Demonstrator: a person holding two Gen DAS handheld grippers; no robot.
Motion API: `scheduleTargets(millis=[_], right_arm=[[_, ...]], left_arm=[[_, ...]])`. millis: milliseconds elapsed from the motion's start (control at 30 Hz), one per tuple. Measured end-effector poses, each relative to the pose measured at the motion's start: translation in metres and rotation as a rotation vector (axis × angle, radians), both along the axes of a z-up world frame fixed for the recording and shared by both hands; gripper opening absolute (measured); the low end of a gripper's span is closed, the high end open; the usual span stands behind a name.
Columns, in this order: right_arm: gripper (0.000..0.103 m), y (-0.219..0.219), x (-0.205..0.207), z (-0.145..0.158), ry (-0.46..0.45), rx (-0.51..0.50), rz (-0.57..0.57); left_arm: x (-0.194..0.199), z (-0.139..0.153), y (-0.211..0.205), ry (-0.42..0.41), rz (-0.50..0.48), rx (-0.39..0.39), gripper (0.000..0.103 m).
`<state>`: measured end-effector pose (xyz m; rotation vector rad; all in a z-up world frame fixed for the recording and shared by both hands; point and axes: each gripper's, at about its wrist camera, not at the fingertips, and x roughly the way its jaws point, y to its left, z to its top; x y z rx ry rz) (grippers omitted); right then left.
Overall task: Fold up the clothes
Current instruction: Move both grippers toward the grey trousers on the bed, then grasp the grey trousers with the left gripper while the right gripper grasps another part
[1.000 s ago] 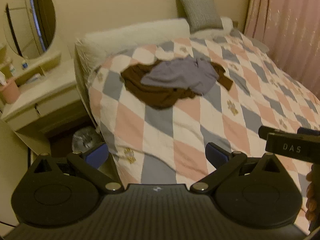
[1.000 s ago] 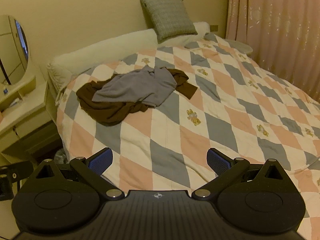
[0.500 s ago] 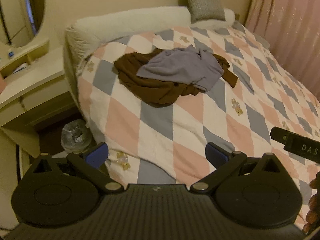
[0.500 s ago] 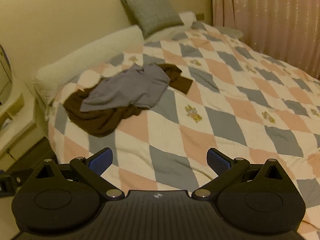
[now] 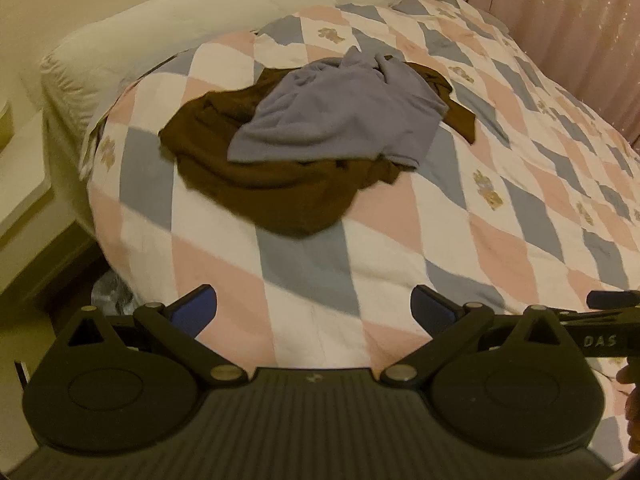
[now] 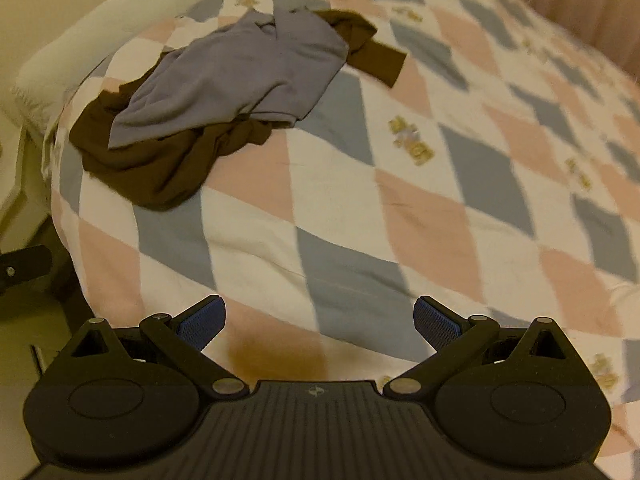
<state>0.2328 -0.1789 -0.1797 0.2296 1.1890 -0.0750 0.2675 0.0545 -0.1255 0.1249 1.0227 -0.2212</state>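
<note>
Now, from the left wrist: left claw [image 5: 314,306] spread wide, gripping nothing, hanging over the near edge of the bed [image 5: 304,280]. Grey shirt [image 5: 340,116] heaped on the brown garment [image 5: 272,184], well ahead. Over to the right wrist: right claw [image 6: 319,320] spread too, empty. Same pile, up and left. Risk here: pinching both layers together, or snagging the quilt [image 6: 420,220].

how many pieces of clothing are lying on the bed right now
2. A grey-blue garment lies crumpled on top of a dark brown garment, both in one pile on the checked quilt near the head of the bed. More could be hidden underneath the pile.
</note>
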Motion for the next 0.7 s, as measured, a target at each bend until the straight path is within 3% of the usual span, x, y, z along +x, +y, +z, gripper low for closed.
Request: scheduleTargets(millis=[233, 300, 400, 500, 700], right_arm=[[0.098, 0.007, 0.081, -0.011, -0.029, -0.002, 0.037], [0.089, 0.008, 0.105, -0.013, -0.049, 0.007, 0.050], [0.085, 0.013, 0.145, -0.016, -0.082, 0.000, 0.085], [0.083, 0.019, 0.184, -0.016, -0.132, -0.010, 0.133], [0.081, 0.030, 0.261, -0.015, -0.212, -0.007, 0.190]], left_arm=[[0.079, -0.024, 0.016, -0.005, -0.047, -0.016, 0.099], [0.103, -0.034, 0.018, 0.001, -0.058, -0.021, 0.086], [0.139, -0.049, 0.021, 0.028, -0.059, -0.055, 0.078], [0.171, -0.060, 0.023, 0.030, -0.057, -0.091, 0.078], [0.215, -0.079, 0.019, 0.004, -0.078, -0.068, 0.076]])
